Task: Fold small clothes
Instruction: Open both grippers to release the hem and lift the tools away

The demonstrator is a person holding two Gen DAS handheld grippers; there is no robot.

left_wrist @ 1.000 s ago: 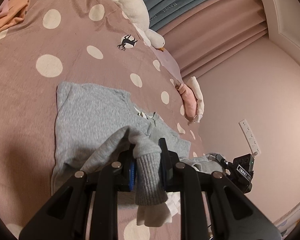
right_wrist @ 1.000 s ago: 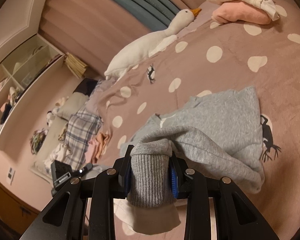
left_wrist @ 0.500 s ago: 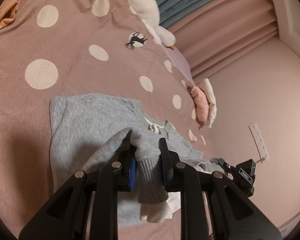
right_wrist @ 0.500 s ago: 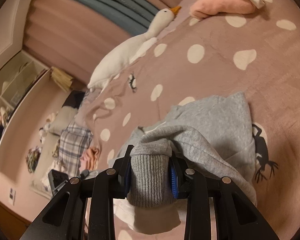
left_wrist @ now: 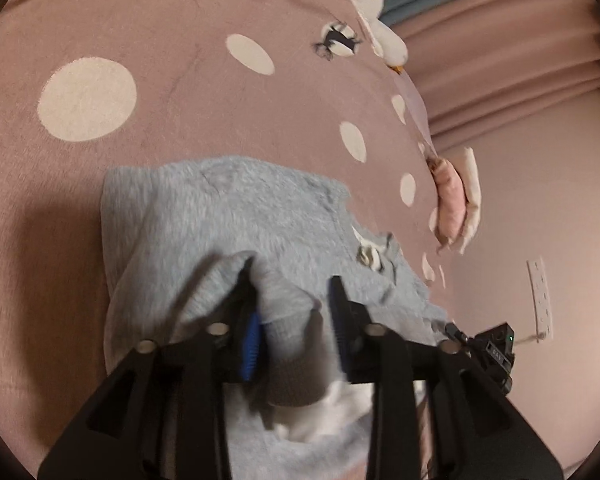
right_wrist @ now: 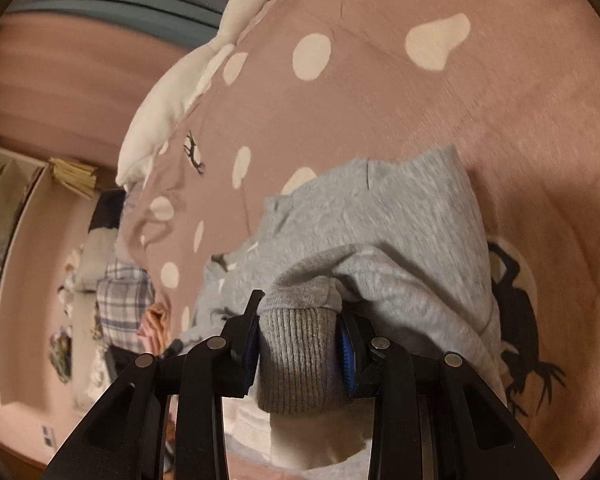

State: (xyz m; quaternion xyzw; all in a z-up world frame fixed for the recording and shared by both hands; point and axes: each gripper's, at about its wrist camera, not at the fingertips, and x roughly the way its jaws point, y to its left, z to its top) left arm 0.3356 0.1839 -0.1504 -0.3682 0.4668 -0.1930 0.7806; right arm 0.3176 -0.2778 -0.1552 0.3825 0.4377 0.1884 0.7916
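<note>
Two ribbed cuffs are what we are pinching right now, one in each tool. Our left gripper (left_wrist: 294, 308) is closing narrowly on a grey cuff (left_wrist: 296, 364) low in the centre of its frame, though blur there is softening the edges. Our right gripper (right_wrist: 300, 330) is clamping the other ribbed cuff (right_wrist: 300, 360) the same way, the knit bulging between its blue pads (right_wrist: 346, 354).

Moving outward, both sleeves are running up from the cuffs onto the body of the grey sweatshirt (left_wrist: 236, 216), which is lying on the polka-dot bedspread (left_wrist: 160, 92) and filling the middle of both views. We are judging it light, soft and floppy: it is going to sag wherever we are not supporting it, and the fleecy face looks unlikely to slip on the spread. The thick cuffs are giving us the firmest hold; next, the hem corners or shoulders look best.

Its neckline (left_wrist: 370, 252) is sitting right of centre in the left view, with the far straight edge (left_wrist: 228, 164) running across above it. We are judging the long axis as lying roughly left to right across that frame, collar toward the right.

Beyond it, a plush goose (right_wrist: 188, 80) is lying at the upper left of the right view.
</note>
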